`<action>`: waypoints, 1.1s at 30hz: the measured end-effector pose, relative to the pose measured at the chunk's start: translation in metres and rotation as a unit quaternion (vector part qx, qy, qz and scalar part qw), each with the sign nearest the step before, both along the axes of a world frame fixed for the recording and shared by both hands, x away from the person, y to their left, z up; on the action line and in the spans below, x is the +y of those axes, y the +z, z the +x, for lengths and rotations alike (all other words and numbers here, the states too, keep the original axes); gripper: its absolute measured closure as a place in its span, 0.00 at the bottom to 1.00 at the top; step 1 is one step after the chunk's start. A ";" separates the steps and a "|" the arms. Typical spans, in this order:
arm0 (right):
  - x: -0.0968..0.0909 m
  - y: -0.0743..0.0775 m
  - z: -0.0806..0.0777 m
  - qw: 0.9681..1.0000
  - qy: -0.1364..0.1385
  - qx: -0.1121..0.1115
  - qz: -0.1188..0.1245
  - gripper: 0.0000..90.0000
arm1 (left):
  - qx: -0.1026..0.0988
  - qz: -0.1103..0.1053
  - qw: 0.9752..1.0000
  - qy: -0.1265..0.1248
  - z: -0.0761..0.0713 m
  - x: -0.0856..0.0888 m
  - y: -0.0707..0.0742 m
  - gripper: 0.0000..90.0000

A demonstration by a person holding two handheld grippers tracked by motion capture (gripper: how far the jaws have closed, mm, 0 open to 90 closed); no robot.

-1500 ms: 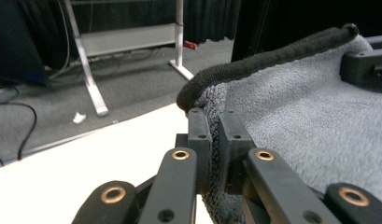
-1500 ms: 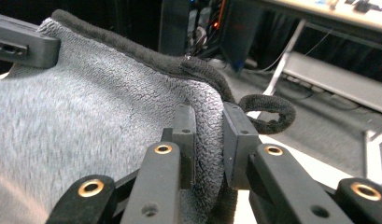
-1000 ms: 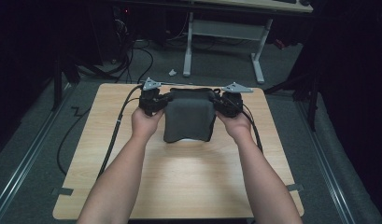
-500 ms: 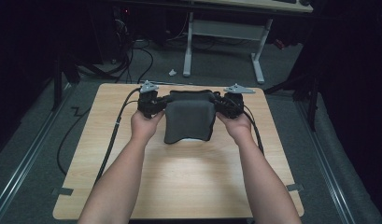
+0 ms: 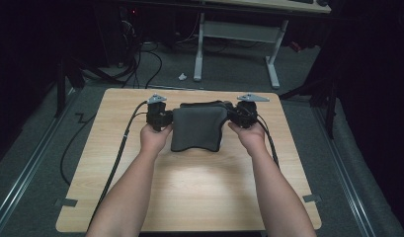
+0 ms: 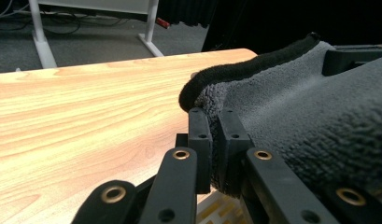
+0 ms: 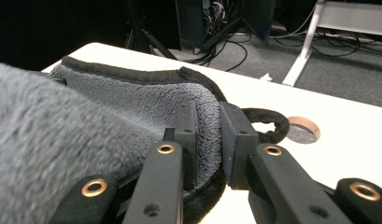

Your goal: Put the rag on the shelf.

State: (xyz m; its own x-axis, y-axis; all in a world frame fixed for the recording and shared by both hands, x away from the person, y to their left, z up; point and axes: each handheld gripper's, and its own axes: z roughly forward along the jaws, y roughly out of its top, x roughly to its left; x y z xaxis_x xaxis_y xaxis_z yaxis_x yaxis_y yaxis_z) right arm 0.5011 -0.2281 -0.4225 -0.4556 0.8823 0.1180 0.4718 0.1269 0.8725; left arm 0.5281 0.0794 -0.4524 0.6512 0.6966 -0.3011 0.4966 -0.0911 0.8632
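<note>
No text, label, brand or number can be read anywhere here.

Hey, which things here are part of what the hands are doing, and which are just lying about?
In the job:
- grey towel, held up between both hands
- left claw, shut on one towel corner
- right claw, shut on the other corner
- wooden table

Lying about:
- white desk frame
- floor cables

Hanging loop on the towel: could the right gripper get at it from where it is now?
Probably not yet. The right gripper is clamped on the towel edge, so it must let go first. The loop lies just beyond its jaws on the bare table, nothing blocking.
</note>
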 end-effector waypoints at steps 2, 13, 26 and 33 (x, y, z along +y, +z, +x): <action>-0.001 -0.005 0.001 1.000 0.004 0.008 -0.001 0.87 | 0.006 0.007 1.000 -0.001 0.001 0.000 -0.003 0.95; -0.001 -0.018 0.004 1.000 -0.007 0.026 -0.010 0.84 | 0.030 -0.006 0.999 0.009 0.000 0.000 -0.015 0.94; -0.023 0.003 0.002 0.999 -0.048 -0.005 -0.016 0.65 | 0.005 0.023 0.999 0.042 -0.008 0.008 0.002 0.76; -0.025 0.007 -0.009 0.998 -0.057 -0.018 -0.036 0.61 | -0.017 0.036 0.997 0.069 -0.018 0.022 0.008 0.69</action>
